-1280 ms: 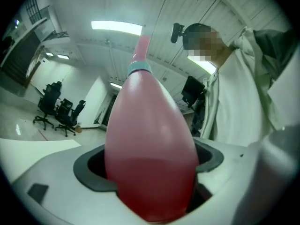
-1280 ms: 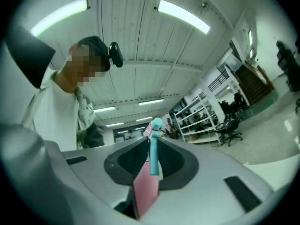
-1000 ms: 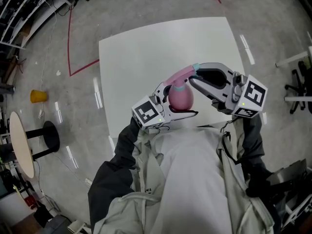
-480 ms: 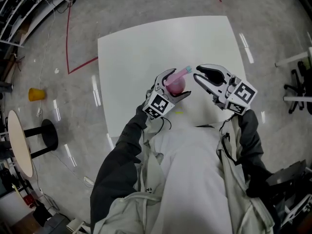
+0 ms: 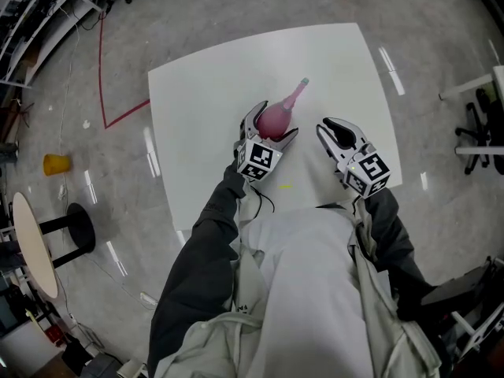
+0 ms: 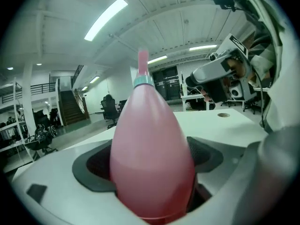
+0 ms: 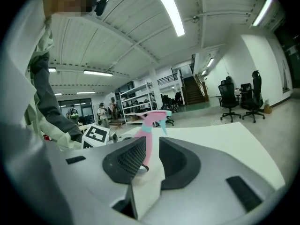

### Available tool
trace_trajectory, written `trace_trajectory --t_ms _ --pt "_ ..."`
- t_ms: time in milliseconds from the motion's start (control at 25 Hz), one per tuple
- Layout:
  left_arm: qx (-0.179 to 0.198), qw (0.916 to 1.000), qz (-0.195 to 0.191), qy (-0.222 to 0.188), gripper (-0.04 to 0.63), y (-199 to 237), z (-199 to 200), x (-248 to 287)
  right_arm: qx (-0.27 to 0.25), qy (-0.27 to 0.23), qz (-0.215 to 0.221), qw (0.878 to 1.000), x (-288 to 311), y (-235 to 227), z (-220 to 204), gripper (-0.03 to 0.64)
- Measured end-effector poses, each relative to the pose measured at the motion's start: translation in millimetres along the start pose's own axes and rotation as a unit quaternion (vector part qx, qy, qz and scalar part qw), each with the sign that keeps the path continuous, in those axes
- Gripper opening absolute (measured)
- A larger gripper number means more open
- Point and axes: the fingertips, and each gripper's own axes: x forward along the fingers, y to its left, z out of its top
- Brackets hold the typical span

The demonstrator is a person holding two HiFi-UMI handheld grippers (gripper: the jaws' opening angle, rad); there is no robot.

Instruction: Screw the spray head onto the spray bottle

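The pink spray bottle (image 5: 272, 120) carries its pink and teal spray head (image 5: 298, 91) on top. My left gripper (image 5: 270, 129) is shut on the bottle's round body over the white table (image 5: 205, 77). In the left gripper view the bottle (image 6: 150, 149) fills the space between the jaws, its neck (image 6: 143, 71) pointing up. My right gripper (image 5: 329, 128) is to the right of the bottle, apart from it, its jaws a narrow gap apart with nothing between them. In the right gripper view the spray head (image 7: 154, 117) shows beyond the right gripper (image 7: 151, 159).
The table's near edge runs just in front of the person's body. On the floor at the left stand a yellow cone (image 5: 56, 164) and a round side table (image 5: 33, 236). Red tape (image 5: 118, 115) marks the floor. Office furniture (image 5: 480, 124) stands at the right.
The right gripper has come off the spray head and drawn back to the right. The left gripper has carried the bottle forward, away from the body, over the middle of the table.
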Motion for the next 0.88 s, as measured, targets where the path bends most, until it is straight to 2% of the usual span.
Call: trace_trajectory --t_ms 200,400,440,520,600,680,720,800,840,880 --pt "0.002 1.0 -0.003 0.0 0.472 -8.0 -4.3 -13.3 -0.014 0.033 -0.007 0.999 8.0 4.1 -23.2 0.078" --pt "-0.016 0.9998 0.007 -0.004 0.471 -6.2 -13.9 -33.0 -0.015 0.051 -0.004 0.999 21.3 12.4 -38.0 0.078" --pt "-0.008 0.9999 0.009 0.0 0.471 -7.4 -14.9 -35.4 -0.015 0.057 -0.001 0.998 22.7 14.5 -39.9 0.078" --pt "0.031 0.9994 0.005 0.011 0.471 -12.3 -16.7 -40.2 -0.006 0.069 0.02 0.997 31.1 25.0 -41.8 0.078" --pt "0.069 0.9975 -0.002 0.016 0.47 -18.0 -17.0 -44.7 0.037 0.072 0.062 0.995 47.9 40.8 -37.9 0.098" --pt "0.052 0.9986 0.004 0.011 0.468 -18.0 -17.0 -46.5 0.12 0.061 0.109 0.985 65.5 51.7 -31.5 0.302" --pt "0.03 0.9995 0.008 0.006 0.467 -16.9 -17.0 -46.7 0.165 0.054 0.124 0.977 73.0 53.3 -29.2 0.368" --pt "0.003 1.0 0.006 -0.004 0.466 -19.2 -15.7 -47.4 0.217 0.036 0.128 0.967 83.8 50.6 -22.1 0.365" --pt "0.002 1.0 0.003 -0.007 0.466 -22.0 -14.6 -48.2 0.22 0.025 0.117 0.968 86.6 47.3 -16.4 0.362" --pt "0.001 0.9999 0.002 -0.011 0.466 -23.8 -13.3 -49.5 0.211 0.016 0.101 0.972 87.8 44.1 -10.4 0.279"
